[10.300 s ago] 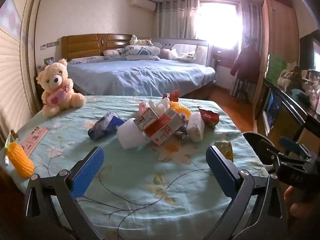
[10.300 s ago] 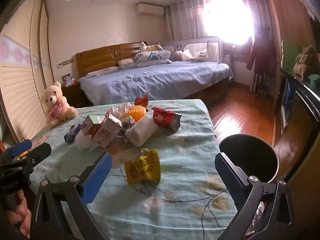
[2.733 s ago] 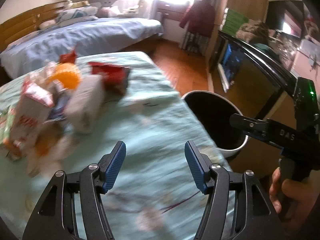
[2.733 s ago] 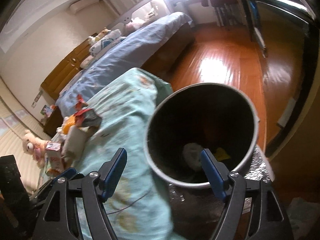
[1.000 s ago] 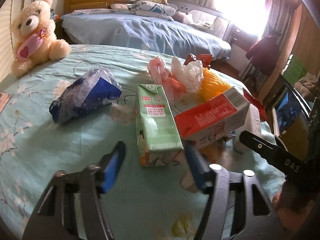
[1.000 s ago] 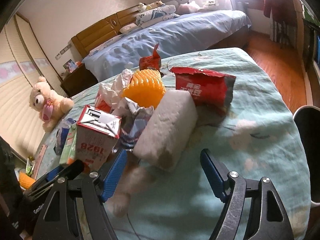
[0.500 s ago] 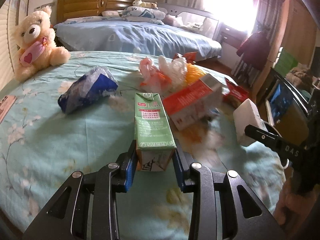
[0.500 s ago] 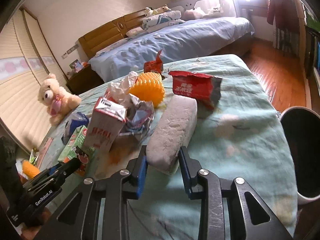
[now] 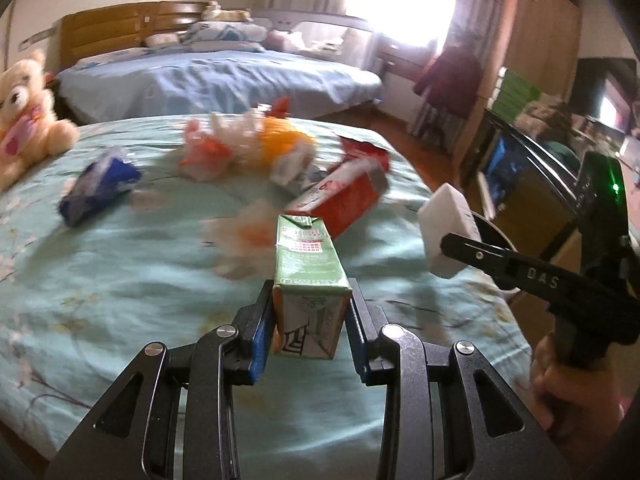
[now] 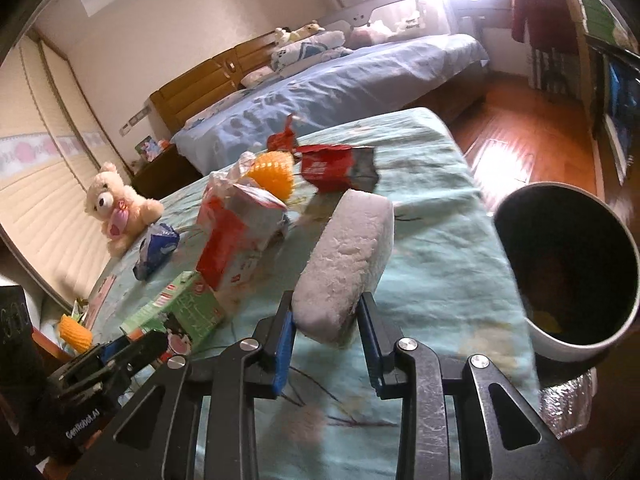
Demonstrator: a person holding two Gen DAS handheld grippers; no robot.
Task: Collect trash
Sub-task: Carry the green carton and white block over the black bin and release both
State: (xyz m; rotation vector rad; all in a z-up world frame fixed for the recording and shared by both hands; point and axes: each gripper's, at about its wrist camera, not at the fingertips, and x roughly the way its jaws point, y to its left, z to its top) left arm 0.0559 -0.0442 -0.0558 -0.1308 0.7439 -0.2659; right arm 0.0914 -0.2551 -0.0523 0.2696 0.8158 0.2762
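Jaws of the left gripper [image 9: 310,326] clamp a green carton [image 9: 309,280]; the right gripper [image 10: 326,338] clamps a white foam block [image 10: 346,264] above the table [image 10: 436,240], near the black bin [image 10: 568,264] on its right.
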